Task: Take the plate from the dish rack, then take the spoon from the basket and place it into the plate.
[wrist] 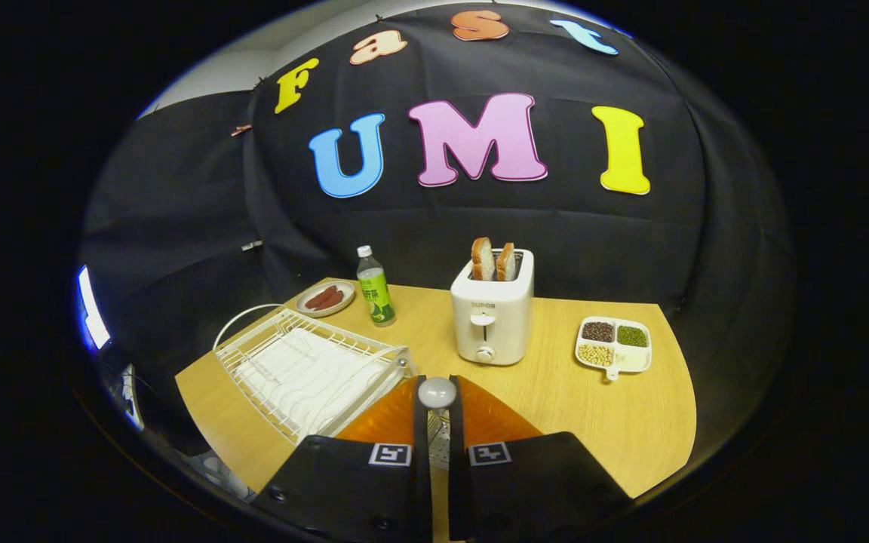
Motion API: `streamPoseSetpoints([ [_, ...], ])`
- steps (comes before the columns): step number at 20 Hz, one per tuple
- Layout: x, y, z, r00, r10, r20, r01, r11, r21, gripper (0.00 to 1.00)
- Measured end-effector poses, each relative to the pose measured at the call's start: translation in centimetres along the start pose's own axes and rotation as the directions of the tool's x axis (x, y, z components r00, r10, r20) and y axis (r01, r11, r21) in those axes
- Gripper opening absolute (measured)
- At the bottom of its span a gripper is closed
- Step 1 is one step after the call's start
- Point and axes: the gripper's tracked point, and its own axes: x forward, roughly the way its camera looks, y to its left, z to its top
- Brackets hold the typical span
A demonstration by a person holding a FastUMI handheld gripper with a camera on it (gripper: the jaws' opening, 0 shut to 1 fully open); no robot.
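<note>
A pale wooden table (555,392) stands in a booth hung with black cloth (178,211); a strip of grey wall or ceiling shows above the cloth, and a bright lit panel (92,305) glows low off the table's left side.

The gripper (437,411) is held low over the near edge of the table. Its two fingers (421,422) stand nearly together, and the rounded metal end of a spoon (437,393) sticks up between their tips, so both appear to press on it. The rest of the spoon is hidden. An orange plate (382,418) lies right beneath the fingers, its rim spreading out on either side of them. A bit of metal mesh (439,441), perhaps the basket, shows in the slot between the fingers; what it is cannot be told for sure.

One white wire dish rack (306,369) sits to the left, just beside the plate, with no dishes in its slots. Beyond it lie one small plate (326,299) with what looks like two sausages and one green-labelled bottle (375,287) with a white cap, standing upright next to that plate. One white toaster (492,317) stands straight ahead of the fingers, two slices of toast (483,259) poking out of its top. To the right, well apart from the toaster, is one white divided dish (614,345) with four compartments: dark beans, green beans, pale beans, and one whose content is too pale to make out
</note>
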Motion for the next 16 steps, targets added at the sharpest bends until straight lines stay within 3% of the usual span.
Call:
streamPoseSetpoints([
  [8,-5.0,5.3,-2.7,0.98,0.19,-0.061,-0.192,0.981,-0.028,0.13],
  [16,-5.0,8.1,-8.9,0.953,0.243,-0.18,-0.253,0.967,-0.036,0.13],
])
